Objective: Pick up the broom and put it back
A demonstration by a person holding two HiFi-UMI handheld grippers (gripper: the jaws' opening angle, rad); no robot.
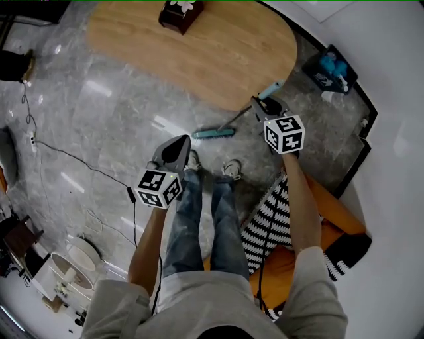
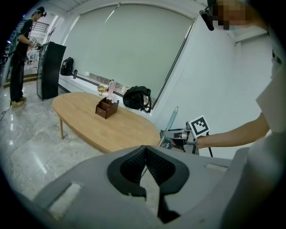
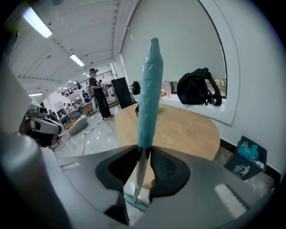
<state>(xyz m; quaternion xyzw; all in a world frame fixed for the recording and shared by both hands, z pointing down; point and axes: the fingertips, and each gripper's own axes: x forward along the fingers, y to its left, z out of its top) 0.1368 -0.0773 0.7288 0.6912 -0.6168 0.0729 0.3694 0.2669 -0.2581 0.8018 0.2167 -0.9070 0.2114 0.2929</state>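
Observation:
The broom has a teal grip (image 1: 271, 89), a thin metal shaft and a teal brush head (image 1: 213, 133) that rests on the grey floor by the table's edge. My right gripper (image 1: 260, 106) is shut on the shaft just below the grip. In the right gripper view the grip (image 3: 149, 98) stands up between the jaws and the brush head (image 3: 135, 203) shows below them. My left gripper (image 1: 180, 142) hangs above the person's feet, left of the brush head, shut with nothing in it (image 2: 145, 152). In the left gripper view the broom's grip (image 2: 173, 117) rises beside the right gripper (image 2: 172, 134).
An oval wooden table (image 1: 199, 46) with a brown box (image 1: 180, 14) on it stands ahead. A dark bin (image 1: 329, 69) sits by the white wall at right. A striped cushion (image 1: 271, 218) lies on an orange seat behind. A cable (image 1: 66, 155) crosses the floor at left.

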